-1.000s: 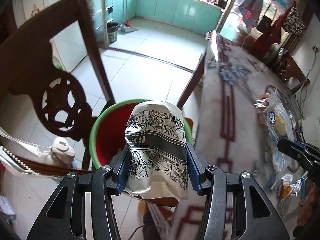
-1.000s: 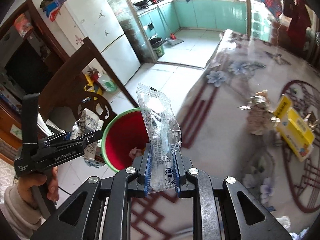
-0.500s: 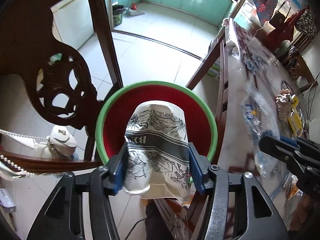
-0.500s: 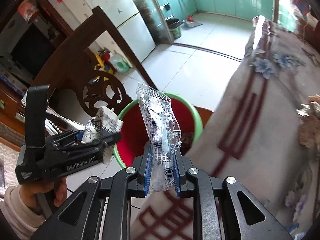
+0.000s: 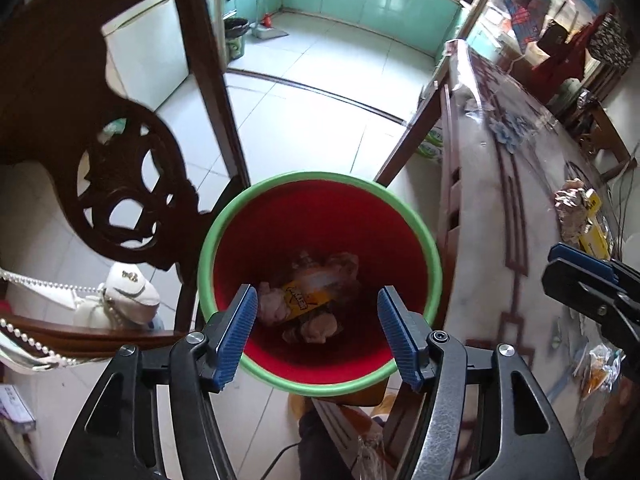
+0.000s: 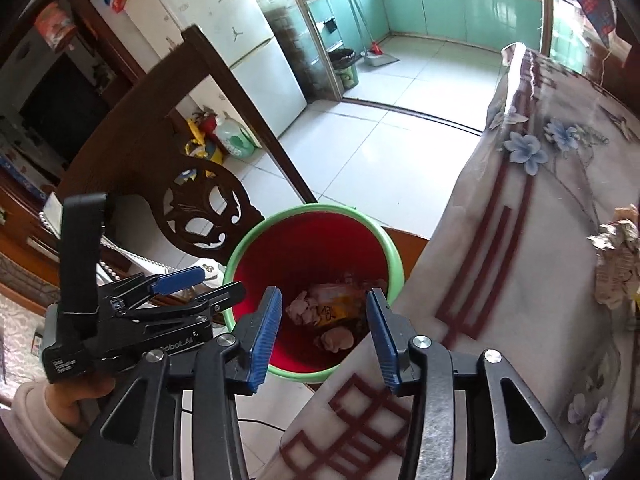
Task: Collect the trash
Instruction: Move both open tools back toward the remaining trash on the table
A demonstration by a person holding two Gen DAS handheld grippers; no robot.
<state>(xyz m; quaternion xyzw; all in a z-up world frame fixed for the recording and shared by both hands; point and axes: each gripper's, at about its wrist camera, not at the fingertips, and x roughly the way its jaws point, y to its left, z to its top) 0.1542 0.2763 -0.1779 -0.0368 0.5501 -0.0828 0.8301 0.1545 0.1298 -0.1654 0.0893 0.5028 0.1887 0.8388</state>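
Jaws on both the left gripper and right gripper have just been opening, nothing between them. Round red bin with green rim beside the counter holds crumpled trash.

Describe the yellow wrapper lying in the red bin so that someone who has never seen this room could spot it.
Find the carved dark wooden chair beside the cloth-covered table; between them stands a red bin with a green rim. At its bottom, among pale pinkish crumpled wads, lies the yellow wrapper. It alone is bright yellow with dark lettering.
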